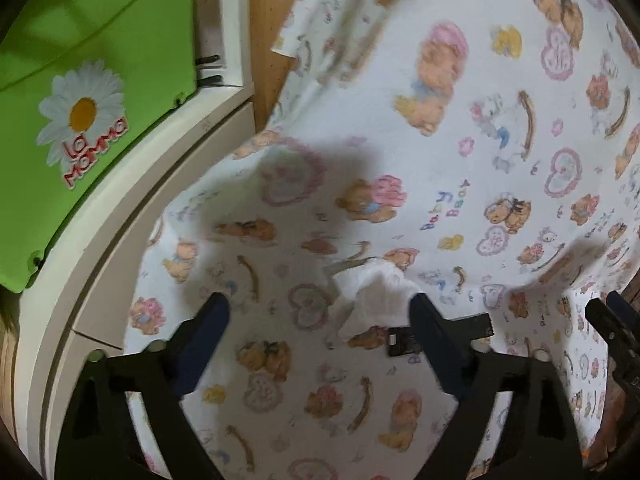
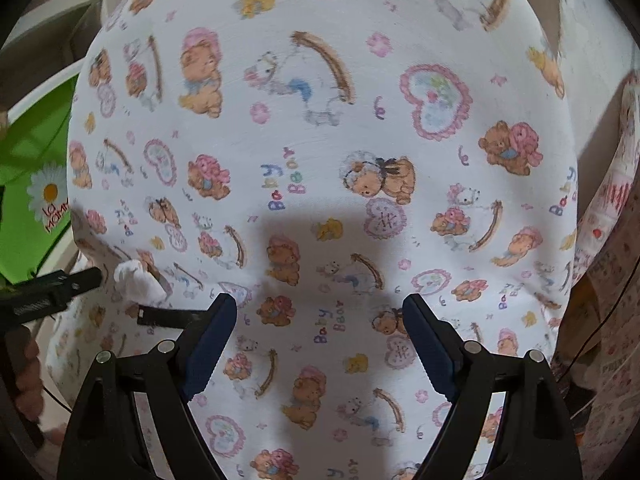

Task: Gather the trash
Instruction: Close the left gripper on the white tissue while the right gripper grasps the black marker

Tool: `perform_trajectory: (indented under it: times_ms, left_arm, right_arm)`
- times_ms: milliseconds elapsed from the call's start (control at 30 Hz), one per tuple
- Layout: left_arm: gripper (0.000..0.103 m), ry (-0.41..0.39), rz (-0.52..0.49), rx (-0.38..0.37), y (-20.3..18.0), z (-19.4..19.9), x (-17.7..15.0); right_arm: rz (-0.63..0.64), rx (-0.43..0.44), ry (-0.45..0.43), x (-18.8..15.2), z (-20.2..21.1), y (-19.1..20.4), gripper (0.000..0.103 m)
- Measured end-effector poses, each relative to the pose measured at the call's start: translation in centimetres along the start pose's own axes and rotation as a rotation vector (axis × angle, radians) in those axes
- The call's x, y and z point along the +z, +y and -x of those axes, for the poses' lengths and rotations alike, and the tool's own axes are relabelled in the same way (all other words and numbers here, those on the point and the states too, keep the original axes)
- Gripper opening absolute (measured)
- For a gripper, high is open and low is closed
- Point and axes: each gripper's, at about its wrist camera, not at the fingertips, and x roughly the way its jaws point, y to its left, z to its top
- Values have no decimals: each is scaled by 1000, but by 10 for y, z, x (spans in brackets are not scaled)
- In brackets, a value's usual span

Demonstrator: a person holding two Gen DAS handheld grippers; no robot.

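Spread beneath both of our tools is a white sheet [image 1: 460, 128] printed with teddy bears, rocking horses, pink hearts and the words "Baby Bear"; it drapes over a rounded surface. To the left, past the sheet's edge, we see a cream-coloured frame [image 1: 132, 184] and on it a bright green plastic piece [image 1: 100, 80] with a daisy and red "La Momma" lettering.

Our left gripper [image 1: 320, 308] has its jaws spread wide, nothing clamped between them. A crumpled white tissue [image 1: 376, 296] lies on the sheet just ahead, between the two fingers and close to the inner side of the right-hand finger [image 1: 428, 320]; we cannot tell whether that finger actually touches it. A small black tab [image 1: 402, 344] sits on the sheet right below the tissue.

Our right gripper [image 2: 320, 312] is likewise wide open and holds nothing, with only printed fabric between its blue-padded fingers [image 2: 212, 332]. From its camera the tissue [image 2: 138, 278] shows off to the left, with the left gripper's black fingertip [image 2: 80, 280] just beside it, well apart from the right gripper's jaws.
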Motion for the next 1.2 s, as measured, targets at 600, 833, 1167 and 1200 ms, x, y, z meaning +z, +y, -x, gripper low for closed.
perform_trajectory:
  times_ms: [600,833,1167,1200]
  left_arm:
    - [94,62,-50,30,-44,-45,4]
    - [79,123,-21,2,-40,-65,5]
    - [12,124,-59,-38,-41,-43,10]
    - [12,105,-52,-38,-37,-36,12]
  right_arm:
    - [-21,-23,8,7,-6,-3,86]
    - [-61,-5,45,10,-15,-7,86]
    - [-37,-26,20,6,-13,7,86]
    - [-53,-13,18,6,-10,6,86]
